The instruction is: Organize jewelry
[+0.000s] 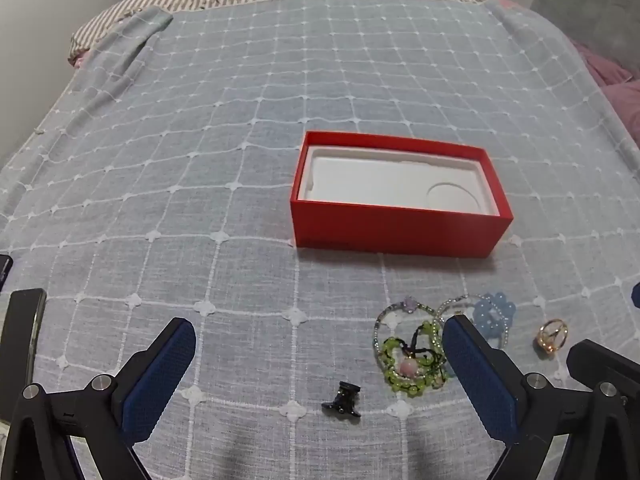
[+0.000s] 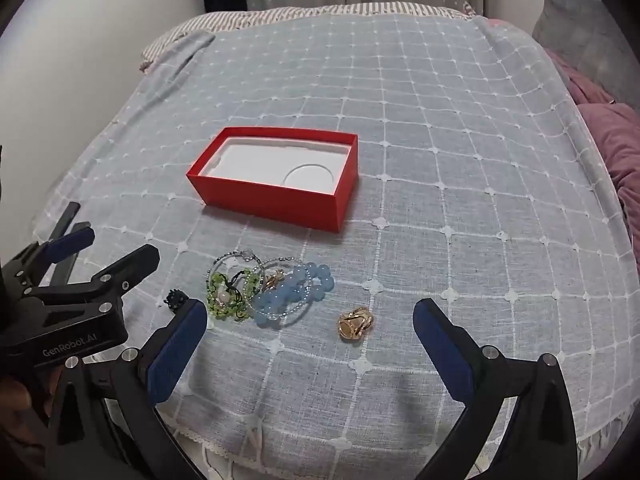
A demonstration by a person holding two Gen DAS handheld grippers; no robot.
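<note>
My left gripper (image 1: 316, 356) and right gripper (image 2: 310, 324) both gape wide, holding nothing. The black clip (image 1: 342, 399) lies between my left fingers; the gold ring (image 2: 355, 322) at twelve o'clock from my right.

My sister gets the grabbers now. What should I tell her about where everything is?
Left gripper: open, holding nothing, low over the bedspread near the black clip.
Right gripper: open, holding nothing, near the gold ring.
Red box: open on the bed, nothing in its white tray.
Jewelry lies in front of the box: green bracelet, blue bracelet, thin beaded bracelets tangled with them, then ring and clip apart.
Done: nothing yet.
Left: move every piece into the box.
</note>
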